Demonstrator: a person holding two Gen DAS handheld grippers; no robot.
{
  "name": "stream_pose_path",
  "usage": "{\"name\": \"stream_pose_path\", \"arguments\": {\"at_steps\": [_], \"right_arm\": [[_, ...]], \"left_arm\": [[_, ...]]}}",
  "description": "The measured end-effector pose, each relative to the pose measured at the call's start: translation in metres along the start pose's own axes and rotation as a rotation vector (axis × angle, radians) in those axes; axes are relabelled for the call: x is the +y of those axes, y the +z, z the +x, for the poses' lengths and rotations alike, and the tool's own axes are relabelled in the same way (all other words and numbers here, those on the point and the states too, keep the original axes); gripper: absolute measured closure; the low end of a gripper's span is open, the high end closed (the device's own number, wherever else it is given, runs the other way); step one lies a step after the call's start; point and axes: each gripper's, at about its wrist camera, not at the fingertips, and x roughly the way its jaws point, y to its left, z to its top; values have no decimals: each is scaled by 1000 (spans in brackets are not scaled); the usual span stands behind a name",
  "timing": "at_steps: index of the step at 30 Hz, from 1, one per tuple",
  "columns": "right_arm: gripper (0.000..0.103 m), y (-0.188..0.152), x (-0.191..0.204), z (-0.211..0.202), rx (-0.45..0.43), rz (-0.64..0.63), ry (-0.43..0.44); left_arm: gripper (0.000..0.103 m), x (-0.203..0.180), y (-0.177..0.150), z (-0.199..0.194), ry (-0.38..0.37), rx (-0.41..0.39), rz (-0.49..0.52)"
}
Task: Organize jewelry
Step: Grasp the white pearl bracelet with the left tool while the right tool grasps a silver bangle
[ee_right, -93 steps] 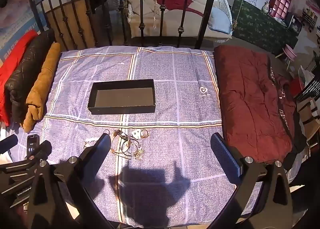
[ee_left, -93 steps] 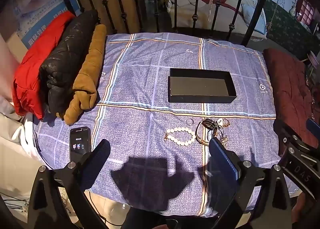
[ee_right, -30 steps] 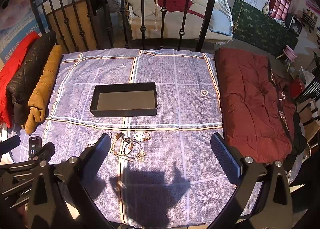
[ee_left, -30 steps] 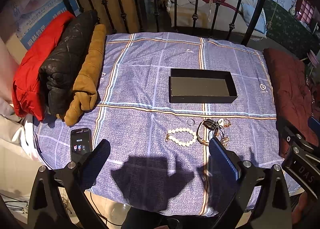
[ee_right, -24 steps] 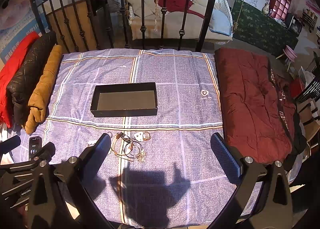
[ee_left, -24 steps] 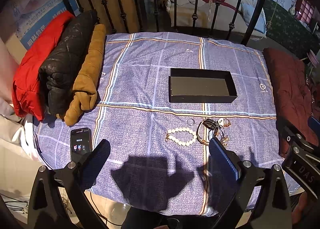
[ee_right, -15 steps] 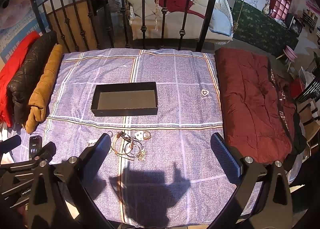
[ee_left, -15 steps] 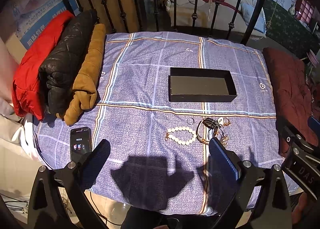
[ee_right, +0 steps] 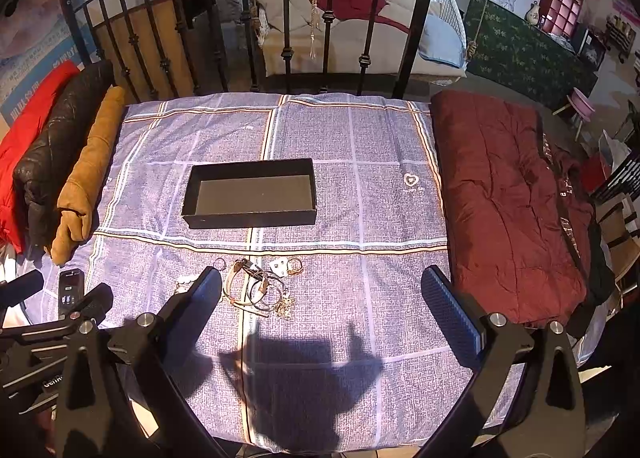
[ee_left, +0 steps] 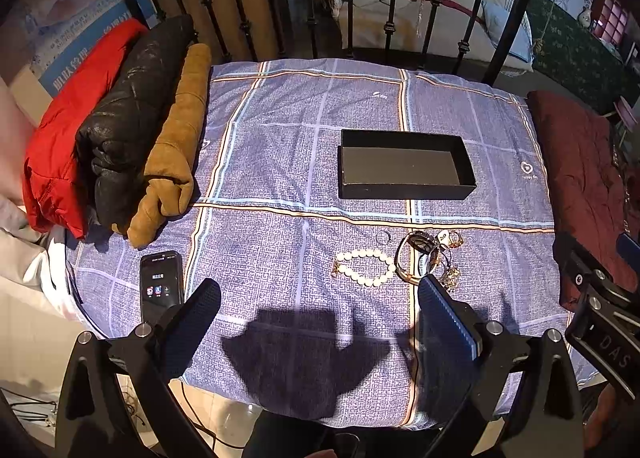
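An empty black box (ee_left: 404, 169) lies on the blue checked cloth; it also shows in the right wrist view (ee_right: 252, 193). In front of it lies a white bead bracelet (ee_left: 365, 266), a small ring (ee_left: 383, 236) and a heap of bangles, a watch and chains (ee_left: 430, 258), seen too in the right wrist view (ee_right: 260, 288). My left gripper (ee_left: 318, 298) is open and empty, held above the cloth's near edge, the jewelry just beyond its right finger. My right gripper (ee_right: 320, 290) is open and empty, the heap beside its left finger.
A phone (ee_left: 161, 284) lies at the near left. Rolled red, black and tan jackets (ee_left: 120, 129) lie along the left edge. A dark red quilt (ee_right: 508, 193) covers the right side. A black iron railing (ee_right: 288, 37) stands behind.
Both grippers stay open and almost still; the views have shifted only slightly. Nothing on the cloth has moved.
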Motion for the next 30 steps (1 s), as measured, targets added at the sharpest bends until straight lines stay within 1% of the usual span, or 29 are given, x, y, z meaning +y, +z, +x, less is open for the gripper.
{"name": "stream_pose_path", "arguments": {"at_steps": [9, 12, 14, 18, 20, 22, 23, 25, 29, 30], "right_arm": [[4, -4, 0, 13, 13, -3, -3], [4, -6, 1, 26, 29, -4, -10], [4, -9, 1, 39, 40, 1, 3], [5, -17, 5, 71, 67, 17, 16], [13, -21, 11, 87, 82, -9, 25], [34, -26, 18, 103, 94, -38, 8], [37, -28, 20, 109, 106, -44, 6], [38, -36, 19, 124, 138, -36, 31], [39, -49, 17, 145, 191, 20, 109], [41, -49, 18, 147, 196, 32, 129]], "left_arm": [[6, 1, -2, 9, 26, -5, 12], [6, 2, -3, 19, 19, -5, 13], [6, 4, -4, 29, 5, -10, 11], [6, 7, -5, 55, 27, -1, 7], [6, 9, -5, 69, 32, 7, -2], [6, 11, -6, 80, 35, 4, -12], [6, 11, -6, 86, 36, 0, -16], [6, 11, -6, 95, 41, -5, -10], [6, 12, -9, 105, 56, -26, -6], [6, 13, -10, 106, 60, -28, -5]]}}
